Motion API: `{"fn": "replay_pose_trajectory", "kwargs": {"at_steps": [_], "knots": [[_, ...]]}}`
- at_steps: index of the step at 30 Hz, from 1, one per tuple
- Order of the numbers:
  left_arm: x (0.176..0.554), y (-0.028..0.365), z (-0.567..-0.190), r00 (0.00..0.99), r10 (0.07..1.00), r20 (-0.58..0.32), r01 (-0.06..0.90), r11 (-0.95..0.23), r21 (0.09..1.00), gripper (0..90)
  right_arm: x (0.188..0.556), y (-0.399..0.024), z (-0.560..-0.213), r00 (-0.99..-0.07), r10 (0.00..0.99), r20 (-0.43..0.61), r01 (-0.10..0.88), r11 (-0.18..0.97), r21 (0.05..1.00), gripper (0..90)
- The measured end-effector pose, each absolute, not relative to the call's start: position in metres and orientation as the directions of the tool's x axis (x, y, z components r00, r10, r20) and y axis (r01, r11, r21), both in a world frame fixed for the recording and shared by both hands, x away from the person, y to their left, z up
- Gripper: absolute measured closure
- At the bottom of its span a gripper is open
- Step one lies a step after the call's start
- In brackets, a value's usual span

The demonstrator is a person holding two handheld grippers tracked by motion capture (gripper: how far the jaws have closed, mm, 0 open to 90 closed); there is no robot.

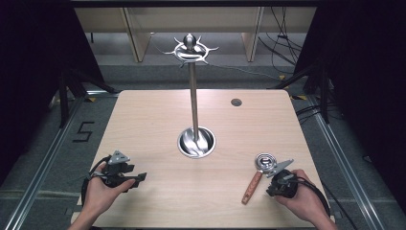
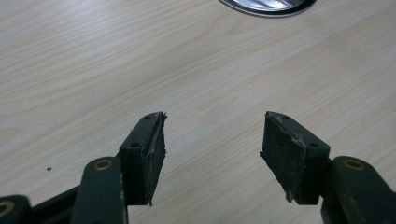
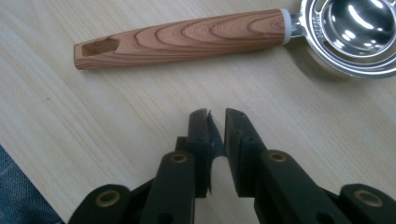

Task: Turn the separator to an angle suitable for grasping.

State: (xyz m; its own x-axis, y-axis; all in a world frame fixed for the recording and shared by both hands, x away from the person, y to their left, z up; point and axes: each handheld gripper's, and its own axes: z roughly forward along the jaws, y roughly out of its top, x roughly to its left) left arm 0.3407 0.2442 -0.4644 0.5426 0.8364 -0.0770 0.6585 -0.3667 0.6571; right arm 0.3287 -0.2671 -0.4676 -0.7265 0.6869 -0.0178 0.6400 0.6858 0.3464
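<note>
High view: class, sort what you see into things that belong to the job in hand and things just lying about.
Belonging to the job:
- wooden-handled strainer spoon
- right claw, beside its handle, nearly closed, empty
- hook stand, its hooks bare

Just lying about:
- round dark plug in the table
- left claw, open, idle

The left hand-held gripper is black, with a grey three-cornered plate on top and a black cable behind it. The right hand-held gripper has the same build. The jaws have brass-coloured rivets, small screws, and dark rubber pads with worn, frayed edges.
</note>
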Motion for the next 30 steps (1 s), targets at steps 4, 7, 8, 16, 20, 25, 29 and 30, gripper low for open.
{"fn": "replay_pose_trajectory", "kwargs": {"at_steps": [4,7,8,16,20,25,29,30], "knots": [[0.34,0.246,-0.463,0.537,0.841,-0.072,0.652,-0.358,0.668,38.3,0.33,-0.264,-0.469,-0.743,0.669,-0.009,0.636,0.711,0.301,89.9],[0.34,0.246,-0.463,0.543,0.837,-0.072,0.653,-0.367,0.663,38.4,0.33,-0.261,-0.469,-0.744,0.669,0.013,0.647,0.714,0.269,90.0],[0.341,0.245,-0.465,0.554,0.829,-0.071,0.649,-0.377,0.66,38.3,0.33,-0.257,-0.471,-0.742,0.67,0.023,0.656,0.719,0.228,90.0],[0.341,0.243,-0.464,0.575,0.814,-0.082,0.643,-0.387,0.661,38.1,0.338,-0.235,-0.474,-0.779,0.626,0.027,0.62,0.763,0.184,90.0],[0.341,0.245,-0.464,0.572,0.816,-0.078,0.641,-0.386,0.664,38.2,0.341,-0.228,-0.474,-0.788,0.615,0.036,0.61,0.771,0.182,90.0],[0.34,0.243,-0.463,0.574,0.814,-0.086,0.642,-0.382,0.665,38.2,0.346,-0.22,-0.474,-0.789,0.613,0.041,0.609,0.772,0.183,90.0],[0.341,0.243,-0.464,0.573,0.815,-0.089,0.643,-0.379,0.666,38.1,0.353,-0.211,-0.473,-0.789,0.612,0.048,0.609,0.77,0.193,90.0],[0.34,0.243,-0.463,0.573,0.815,-0.089,0.646,-0.381,0.662,38.1,0.356,-0.209,-0.473,-0.794,0.605,0.051,0.602,0.773,0.198,90.0]]}}
